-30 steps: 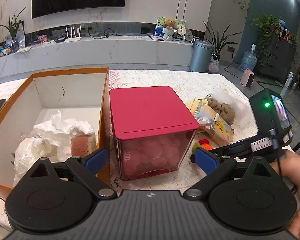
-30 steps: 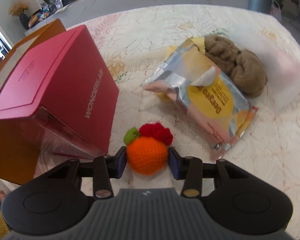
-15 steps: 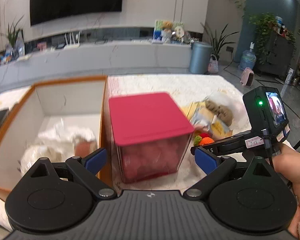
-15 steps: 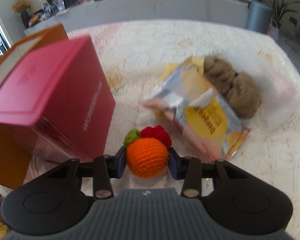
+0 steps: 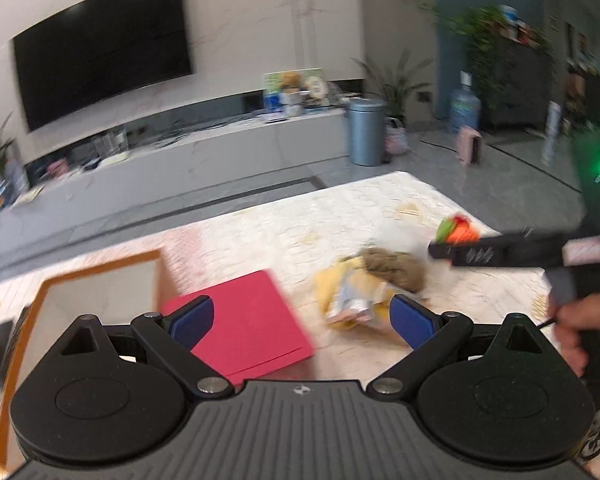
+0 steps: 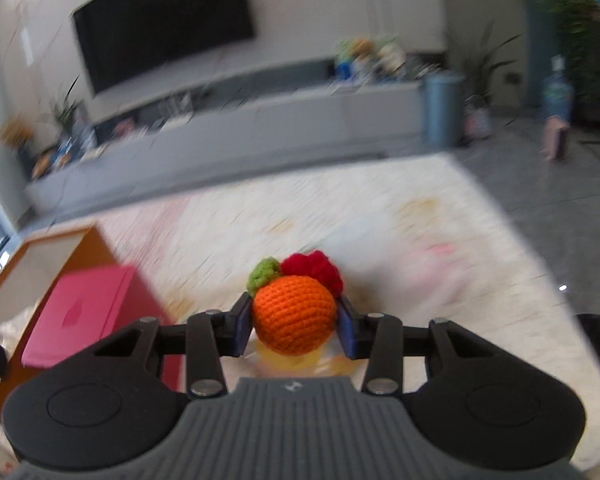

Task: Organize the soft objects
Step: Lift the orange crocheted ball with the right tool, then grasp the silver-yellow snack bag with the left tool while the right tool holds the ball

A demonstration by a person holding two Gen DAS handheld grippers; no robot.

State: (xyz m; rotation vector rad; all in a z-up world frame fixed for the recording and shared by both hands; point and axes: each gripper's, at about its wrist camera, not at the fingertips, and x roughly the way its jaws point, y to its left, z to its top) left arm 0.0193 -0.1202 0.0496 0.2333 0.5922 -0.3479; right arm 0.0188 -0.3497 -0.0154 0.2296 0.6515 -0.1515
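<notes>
Two views showed the scene, both smeared by motion blur. From the left wrist, the left gripper (image 5: 300, 318) stood with its blue-padded fingers wide apart and nothing between them. Below and just ahead of its left finger sat the square box with a flat magenta lid (image 5: 248, 322), smooth and hard-edged; its contents could not be seen from this angle. Further left stood the open orange-rimmed cardboard box (image 5: 100, 268) with pale inner walls, its inside too blurred to read. Ahead of the right finger lay a crinkled yellow and silver foil packet (image 5: 350, 300), and touching its far edge a lumpy brown fuzzy bundle (image 5: 396, 270). All rested on the cream lace-patterned tablecloth (image 5: 340, 216). Up and to the right, the right gripper (image 5: 456, 240) was held off the cloth, carrying the round orange crocheted ball with a green leaf and red tuft (image 5: 458, 230).

From the right wrist, the right gripper (image 6: 296, 322) was clamped on the crocheted ball (image 6: 294, 314), a blue pad pressed to each side. The ball was a plump sphere of tight orange stitches, with a nubbly green leaf and a bumpy red cluster on its far top. It hung above the tablecloth (image 6: 380, 216). Down to the left sat the magenta-lidded box (image 6: 88, 312), and beyond it the cardboard box (image 6: 60, 240).
</notes>
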